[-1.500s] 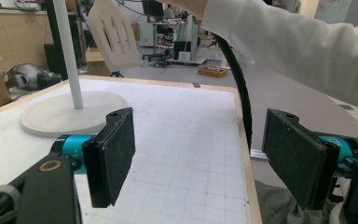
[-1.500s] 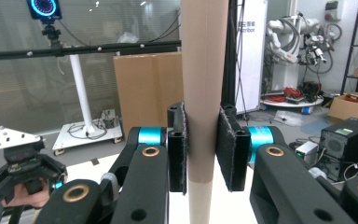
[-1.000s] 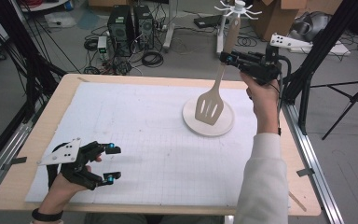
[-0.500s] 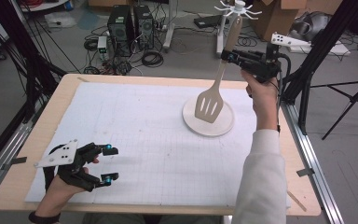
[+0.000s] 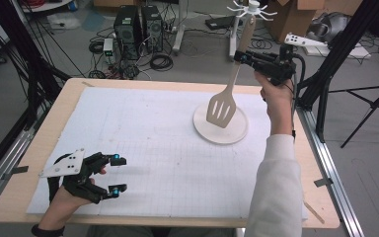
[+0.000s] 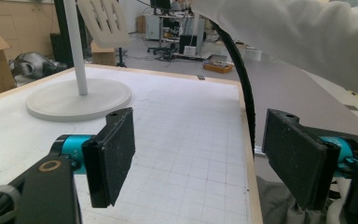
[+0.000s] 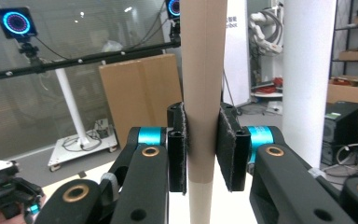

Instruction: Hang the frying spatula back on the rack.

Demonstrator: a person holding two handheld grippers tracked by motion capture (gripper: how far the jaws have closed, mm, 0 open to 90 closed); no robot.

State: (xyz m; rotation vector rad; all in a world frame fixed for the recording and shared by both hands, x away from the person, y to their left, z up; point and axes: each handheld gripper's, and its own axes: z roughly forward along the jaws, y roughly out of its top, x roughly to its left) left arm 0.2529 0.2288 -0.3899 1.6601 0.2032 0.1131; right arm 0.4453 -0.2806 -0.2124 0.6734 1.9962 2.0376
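High view, left to right: left gripper [image 5: 109,174] low over the near-left of the white mat [image 5: 143,148], jaws apart, empty. Right gripper [image 5: 241,55] clamped on the slotted spatula [image 5: 221,106] high on its handle, blade hanging over the stand's round base [image 5: 237,134], handle top up by the hook rack [image 5: 250,8]. Wooden, likely light, stiff, not fragile; smooth handle may pivot, so best gripped mid-handle. No readable writing on it.

Workshop clutter beyond the tabletop [image 5: 39,148]

Computer towers [image 5: 138,24] and coiled cables [image 5: 160,61] sit on the floor; cardboard boxes [image 5: 296,17] stand farther right.
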